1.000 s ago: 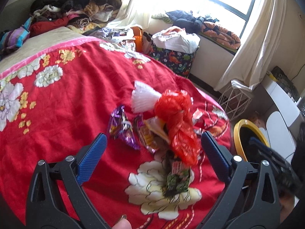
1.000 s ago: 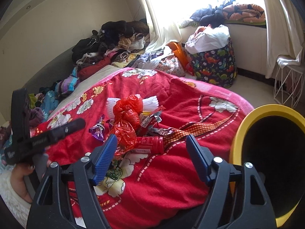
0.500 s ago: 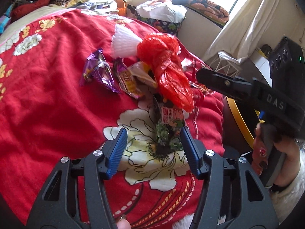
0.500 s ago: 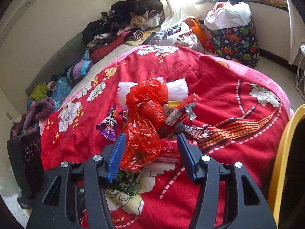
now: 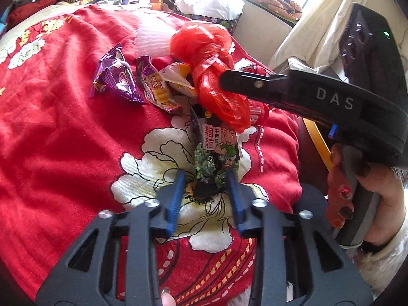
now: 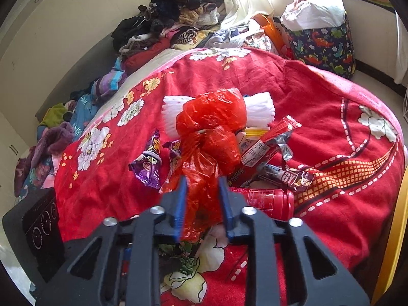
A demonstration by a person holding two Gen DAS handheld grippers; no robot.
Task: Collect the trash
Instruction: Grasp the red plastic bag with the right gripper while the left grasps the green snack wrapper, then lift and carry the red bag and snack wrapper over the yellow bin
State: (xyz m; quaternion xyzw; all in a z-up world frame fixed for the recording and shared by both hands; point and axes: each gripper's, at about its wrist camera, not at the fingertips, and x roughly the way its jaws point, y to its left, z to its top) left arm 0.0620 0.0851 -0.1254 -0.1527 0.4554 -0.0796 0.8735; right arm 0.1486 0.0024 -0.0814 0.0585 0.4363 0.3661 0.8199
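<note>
Now my left claw (image 5: 206,176) has just closed on the near end of the green snack wrapper (image 5: 216,153) on the bed (image 5: 63,132). My right claw (image 6: 202,186) has just clamped the red plastic bag (image 6: 209,137).

Left tool (image 5: 207,178), jaws just closing, pinches the green snack wrapper (image 5: 216,158) on red blanket (image 5: 63,127)

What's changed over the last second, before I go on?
Both grippers dropped toward the trash pile, their jaws closing. The left gripper now pinches the green wrapper; the right gripper pinches the red bag. The purple wrappers, red bottle and blanket lie as before.
</note>
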